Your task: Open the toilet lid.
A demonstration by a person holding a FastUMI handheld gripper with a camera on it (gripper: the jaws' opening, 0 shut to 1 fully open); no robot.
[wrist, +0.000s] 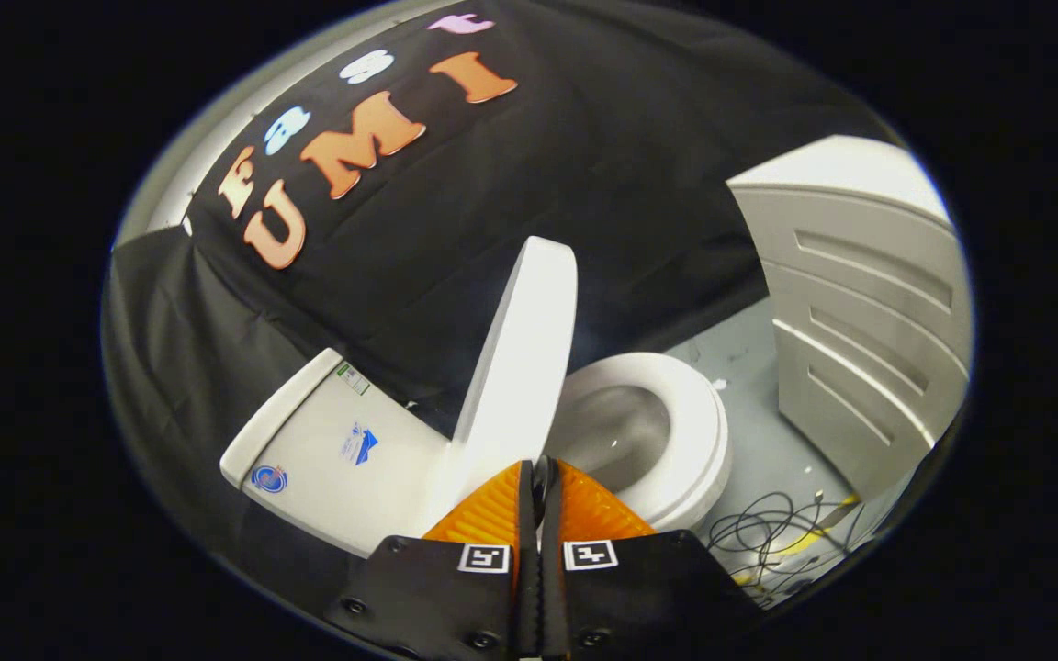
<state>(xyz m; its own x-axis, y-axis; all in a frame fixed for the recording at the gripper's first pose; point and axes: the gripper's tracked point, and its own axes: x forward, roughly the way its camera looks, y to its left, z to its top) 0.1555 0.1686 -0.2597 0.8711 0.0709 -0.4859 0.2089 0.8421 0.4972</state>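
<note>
White and glossy, the one oval plastic toilet lid (522,358) stands raised nearly upright, just beyond the tool (538,470), whose two fingers are pressed together on nothing. Beside it lie one open white seat ring (699,431), one white cistern (327,450), one white slatted cabinet (869,312) and tangled cables (768,532) on the grey floor (759,386).

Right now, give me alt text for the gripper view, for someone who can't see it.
A white toilet lid stands raised nearly upright, exposing the seat and bowl, just ahead of the gripper, whose fingers are closed together on nothing. The tank sits beside the lid, with a white cabinet and loose cables beyond the bowl.
</note>
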